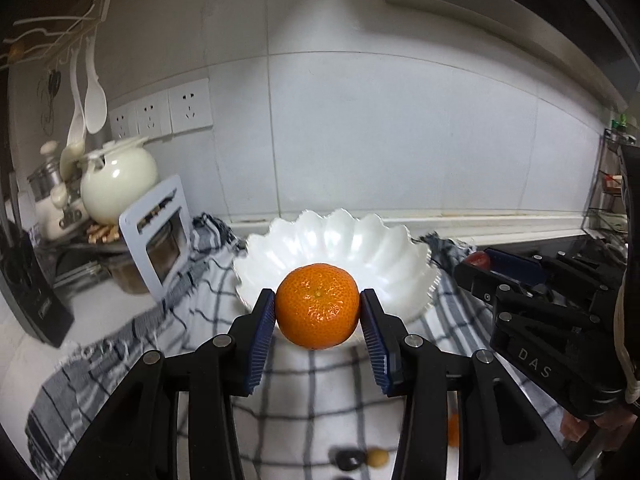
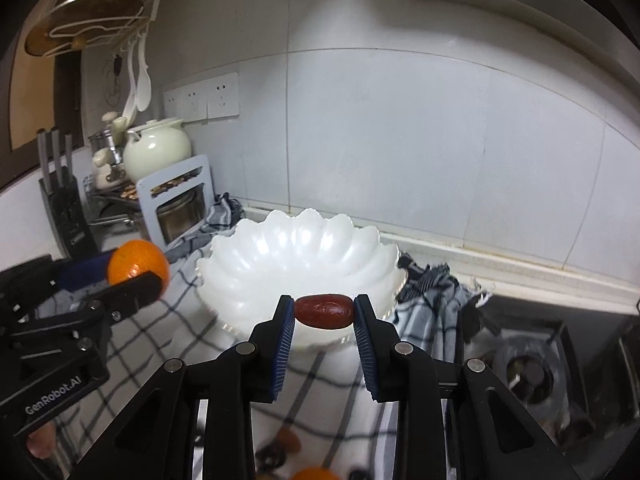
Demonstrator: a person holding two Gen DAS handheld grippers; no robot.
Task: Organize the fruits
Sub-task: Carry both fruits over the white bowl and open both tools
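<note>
A white scalloped ceramic bowl sat empty on a grey-and-white checked cloth spread over a kitchen counter, apparently laid out as the place to collect the fruit. Both grippers were raised in front of it, each carrying one piece, which suggests the fruit was about to be dropped inside.

The left gripper was clamped on a round orange mandarin. Its blue ribbed pads pressed the fruit's two sides, the jaws only as far apart as the fruit is wide. The mandarin was held in the air just short of the bowl's near rim.

The right gripper was clamped on a small dark red oval fruit, perhaps a date, gripped end to end between narrowly parted jaws, also at the bowl's near edge.

A few more small fruits lay blurred on the cloth beneath the grippers, still to be gathered.
</note>
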